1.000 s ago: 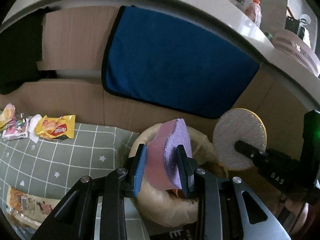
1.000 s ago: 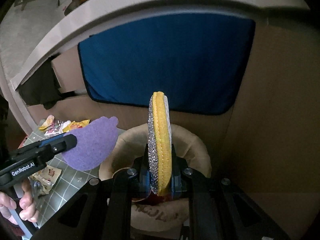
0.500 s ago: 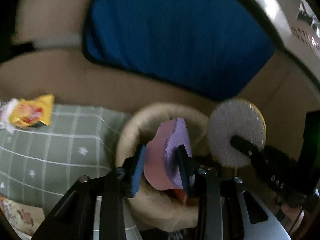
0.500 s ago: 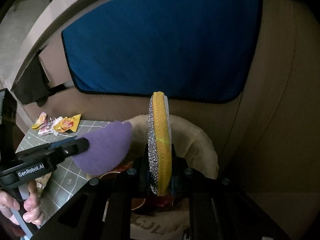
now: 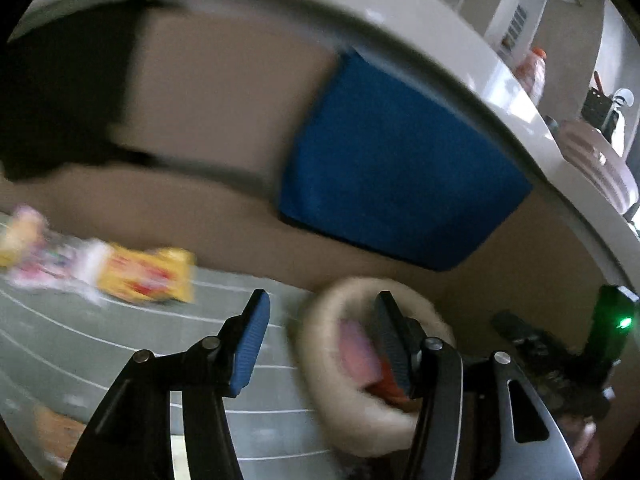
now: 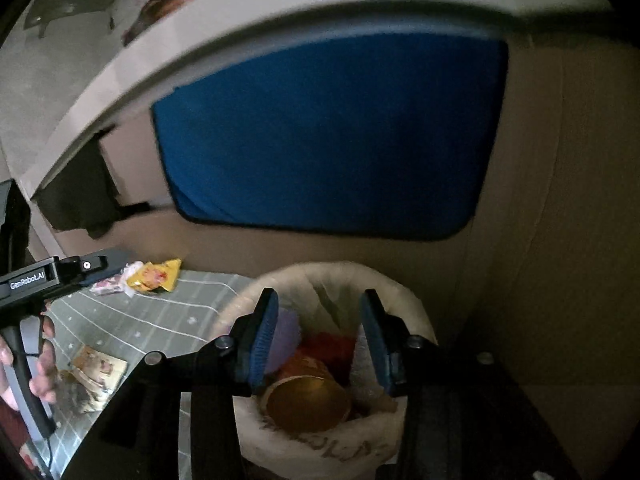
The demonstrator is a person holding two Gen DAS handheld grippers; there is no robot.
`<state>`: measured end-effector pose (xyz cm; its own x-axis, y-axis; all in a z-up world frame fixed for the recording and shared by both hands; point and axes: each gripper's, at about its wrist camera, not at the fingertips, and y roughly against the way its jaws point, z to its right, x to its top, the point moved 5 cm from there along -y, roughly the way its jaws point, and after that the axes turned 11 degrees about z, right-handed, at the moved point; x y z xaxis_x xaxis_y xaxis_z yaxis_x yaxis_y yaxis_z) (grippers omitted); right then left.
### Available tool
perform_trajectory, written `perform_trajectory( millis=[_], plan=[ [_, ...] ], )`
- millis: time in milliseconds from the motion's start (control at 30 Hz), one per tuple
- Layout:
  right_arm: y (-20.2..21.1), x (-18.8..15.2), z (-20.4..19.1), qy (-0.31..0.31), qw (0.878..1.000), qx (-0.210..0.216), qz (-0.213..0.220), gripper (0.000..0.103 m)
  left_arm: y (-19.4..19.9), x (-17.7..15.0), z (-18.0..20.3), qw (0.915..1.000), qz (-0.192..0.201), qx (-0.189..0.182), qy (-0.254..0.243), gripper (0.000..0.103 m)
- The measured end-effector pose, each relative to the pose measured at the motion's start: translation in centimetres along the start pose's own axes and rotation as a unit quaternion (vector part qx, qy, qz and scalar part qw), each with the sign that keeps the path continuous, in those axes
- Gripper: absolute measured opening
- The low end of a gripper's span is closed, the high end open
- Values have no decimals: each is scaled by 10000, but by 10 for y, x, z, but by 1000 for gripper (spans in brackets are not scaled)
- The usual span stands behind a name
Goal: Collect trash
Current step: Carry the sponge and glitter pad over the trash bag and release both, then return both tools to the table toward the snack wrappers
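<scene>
Trash remaining to collect lies on the desk (image 6: 132,320), which carries a grey-green checked cloth: a yellow foil snack wrapper (image 6: 154,276) beside a pale pink-and-white wrapper (image 6: 110,284) at the far edge, and a printed tan packet (image 6: 98,372) nearer. The right claw (image 6: 316,340) stands wide and empty directly above the bin (image 6: 416,320), fingers (image 6: 262,336) spread to either side of its mouth. The left claw (image 5: 320,344) is likewise wide and empty, beside the bin (image 5: 320,340) and over the cloth; its view is motion-blurred. Inside the bin, a purple sponge (image 6: 284,336), a gold round lid or can end (image 6: 306,404) and red scraps rest in a cream liner with a rolled, soft rim. The wrappers are judged light, thin, crinkly and slippery; they will flatten against the cloth, so take hold at a raised, crumpled edge or corner and pinch low. The tan packet looks flatter and may need an edge lifted first. Behind stand brown cardboard panels (image 6: 560,240) and a blue cloth (image 6: 328,140) with a matte, napped surface.
</scene>
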<state>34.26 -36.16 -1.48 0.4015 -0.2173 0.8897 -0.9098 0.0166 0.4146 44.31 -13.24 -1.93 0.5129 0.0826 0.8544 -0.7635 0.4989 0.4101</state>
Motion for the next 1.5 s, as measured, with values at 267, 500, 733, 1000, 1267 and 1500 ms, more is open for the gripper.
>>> perform_trajectory(
  millis=[267,500,733,1000,1267,1500],
  plan=[
    [7,10,-95,34,9968,795,50,41,85,37,-139,9899,549,1306,11,55],
    [-36,-14,-177,312,9927,1113,-339,41,100,44,-272,9814,241,1575,1073,56],
    [-80,-51,-217,447,9858,1359,-883,41,26,46,-309,9805,130,1745,899,56],
    [-109,-74,-215,721,9806,1301,-1277,41,-29,7,-359,9710,-655,1808,1421,56],
    [-94,-95,-254,1096,9622,1959,-1540,41,33,-20,-336,9756,-707,1450,1490,2],
    [-75,-110,-297,1428,9378,2653,-1727,41,114,-45,-284,9829,-548,1470,961,2]
  ],
)
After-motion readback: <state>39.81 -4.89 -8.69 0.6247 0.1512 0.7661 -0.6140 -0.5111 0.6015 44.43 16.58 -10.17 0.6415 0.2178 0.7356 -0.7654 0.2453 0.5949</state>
